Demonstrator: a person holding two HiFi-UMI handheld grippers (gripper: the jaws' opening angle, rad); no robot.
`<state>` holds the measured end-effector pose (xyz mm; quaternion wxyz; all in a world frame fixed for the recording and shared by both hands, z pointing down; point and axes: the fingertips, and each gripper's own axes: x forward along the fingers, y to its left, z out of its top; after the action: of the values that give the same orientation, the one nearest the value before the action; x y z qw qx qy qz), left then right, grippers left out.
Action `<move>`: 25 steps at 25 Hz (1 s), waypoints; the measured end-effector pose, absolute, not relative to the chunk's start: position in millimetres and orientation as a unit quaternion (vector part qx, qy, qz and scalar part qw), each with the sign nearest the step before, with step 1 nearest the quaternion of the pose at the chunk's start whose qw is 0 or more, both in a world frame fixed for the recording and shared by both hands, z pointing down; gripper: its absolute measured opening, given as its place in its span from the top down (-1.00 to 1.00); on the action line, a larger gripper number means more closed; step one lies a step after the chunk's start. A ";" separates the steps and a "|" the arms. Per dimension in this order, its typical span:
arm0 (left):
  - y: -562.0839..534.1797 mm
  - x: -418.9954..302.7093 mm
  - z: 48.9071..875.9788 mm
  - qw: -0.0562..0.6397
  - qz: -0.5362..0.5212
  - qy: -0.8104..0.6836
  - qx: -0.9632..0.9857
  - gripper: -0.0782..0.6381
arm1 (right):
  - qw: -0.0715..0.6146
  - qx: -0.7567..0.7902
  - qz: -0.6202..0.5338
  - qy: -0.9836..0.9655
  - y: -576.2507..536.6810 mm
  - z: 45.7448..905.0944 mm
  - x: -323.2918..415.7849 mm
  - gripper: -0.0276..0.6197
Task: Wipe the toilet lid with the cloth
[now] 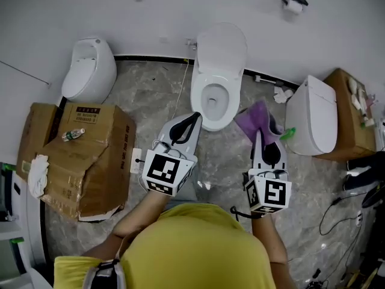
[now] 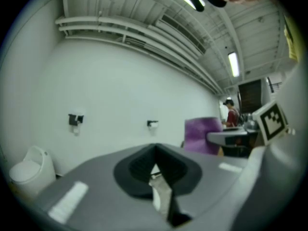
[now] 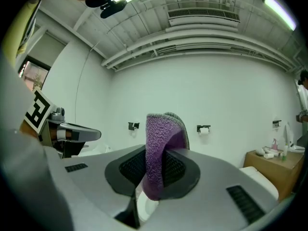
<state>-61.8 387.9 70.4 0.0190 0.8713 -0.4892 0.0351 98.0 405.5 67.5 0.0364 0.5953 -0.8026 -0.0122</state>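
Yellow shirt (image 1: 192, 245) fills the bottom of the head view, and two bare forearms reach forward from it, each with a gripper pointing level toward the white wall. On the left, the left gripper (image 1: 194, 118) has its jaws pressed together with nothing between them, its tip just in front of the toilet bowl (image 1: 204, 110). To the right, the right gripper (image 1: 262, 135) pinches a purple cloth (image 1: 255, 118), which sticks up out of the jaws in a folded hump. That cloth hangs just right of the bowl, between it and a second toilet (image 1: 313, 116) with its cover down. It is clear of the toilet lid (image 1: 221, 47), which stands raised against the wall behind the open seat. Left of the person sits a torn cardboard box (image 1: 78, 161) with a small bottle (image 1: 73, 135) on top, and behind it a urinal (image 1: 90, 68). A paper roll holder (image 1: 293, 2) is fixed to the wall.
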 end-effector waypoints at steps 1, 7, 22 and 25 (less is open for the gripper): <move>362.3 -63.6 68.3 0.020 0.037 -0.485 0.873 0.78 | 0.035 0.596 -0.009 -0.802 380.6 65.4 93.6 0.78; 220.4 -67.2 39.6 0.018 0.032 -0.463 0.886 0.79 | 0.031 0.599 0.009 -0.800 243.7 50.3 74.0 0.78; 53.2 -67.8 53.3 0.034 0.043 -0.433 0.900 0.79 | 0.068 0.584 0.033 -0.809 80.2 75.9 46.9 0.78; 42.1 -61.2 61.1 0.036 0.046 -0.422 0.905 0.78 | 0.074 0.571 0.044 -0.816 67.4 89.1 44.8 0.78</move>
<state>-61.2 42.1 61.1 0.0362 0.9049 -0.4216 0.0457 44.8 67.4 89.1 0.0737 0.5713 -0.8163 0.0439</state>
